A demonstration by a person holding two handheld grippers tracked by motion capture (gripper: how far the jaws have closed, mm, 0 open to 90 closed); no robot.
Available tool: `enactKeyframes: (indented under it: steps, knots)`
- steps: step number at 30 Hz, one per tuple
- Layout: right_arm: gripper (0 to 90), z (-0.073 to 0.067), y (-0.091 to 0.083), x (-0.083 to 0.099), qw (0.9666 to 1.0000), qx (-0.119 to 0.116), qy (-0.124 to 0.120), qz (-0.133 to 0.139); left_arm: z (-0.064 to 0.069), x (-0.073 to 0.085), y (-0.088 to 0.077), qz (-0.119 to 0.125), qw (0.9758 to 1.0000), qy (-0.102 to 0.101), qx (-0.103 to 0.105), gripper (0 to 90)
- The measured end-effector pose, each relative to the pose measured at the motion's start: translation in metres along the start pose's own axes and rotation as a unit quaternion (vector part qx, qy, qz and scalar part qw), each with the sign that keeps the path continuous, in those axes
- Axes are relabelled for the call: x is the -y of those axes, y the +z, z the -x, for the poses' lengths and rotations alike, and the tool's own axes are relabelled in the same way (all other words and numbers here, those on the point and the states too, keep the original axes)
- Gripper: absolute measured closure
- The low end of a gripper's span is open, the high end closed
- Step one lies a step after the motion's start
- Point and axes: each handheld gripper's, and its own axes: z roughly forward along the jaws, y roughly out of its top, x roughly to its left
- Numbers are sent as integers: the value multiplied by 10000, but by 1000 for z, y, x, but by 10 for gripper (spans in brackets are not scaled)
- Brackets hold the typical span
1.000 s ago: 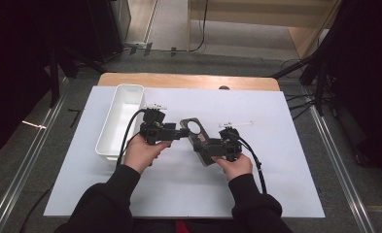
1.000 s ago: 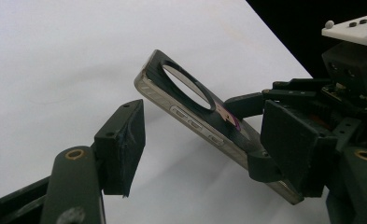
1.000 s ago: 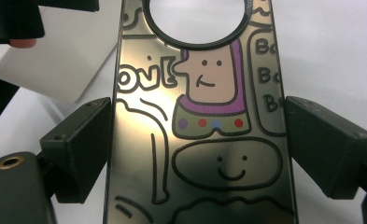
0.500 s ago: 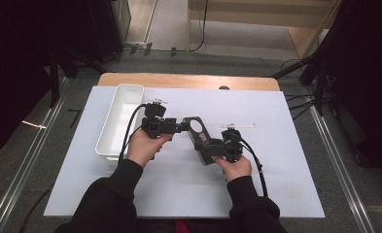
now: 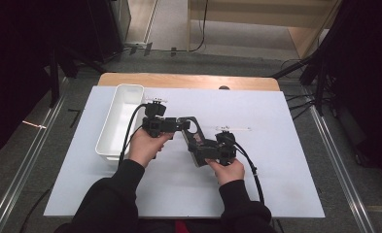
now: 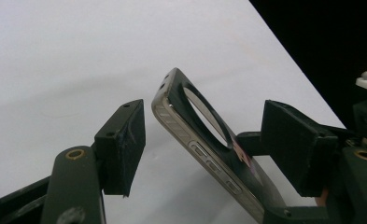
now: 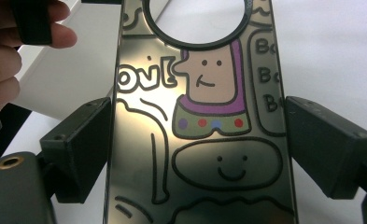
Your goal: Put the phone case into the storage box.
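Near the middle of the white tabletop [image 5: 286, 184], beside the white bin [image 5: 118, 121], the right gripper [image 5: 200, 145] held the phone case [image 7: 200, 140] by its long edges, ring end toward the far-left. The left gripper [image 6: 204, 135] stood wide around that end, untouching. Little had shifted since earlier.

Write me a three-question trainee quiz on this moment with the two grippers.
1. What does the right gripper hold? A) a cup B) a printed phone case C) a spoon
2. True or false: the left gripper is clamped shut on the case.
3. In the high view, what stands near the left edge of the table?

Key: 1 B. 2 False: its jaws stand open around the case's upper end. 3 A white tray.
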Motion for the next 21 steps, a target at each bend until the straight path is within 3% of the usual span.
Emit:
enactKeyframes:
  steps: [10, 21]
  knots:
    - [110, -4, 3, 3, 9999, -38, 76, 150, 0, 0, 2, 33, 9999, -103, -12, 328]
    - [110, -9, 8, 4, 9996, -57, 111, 241, -4, 0, 4, 105, 9987, -483, -144, 352]
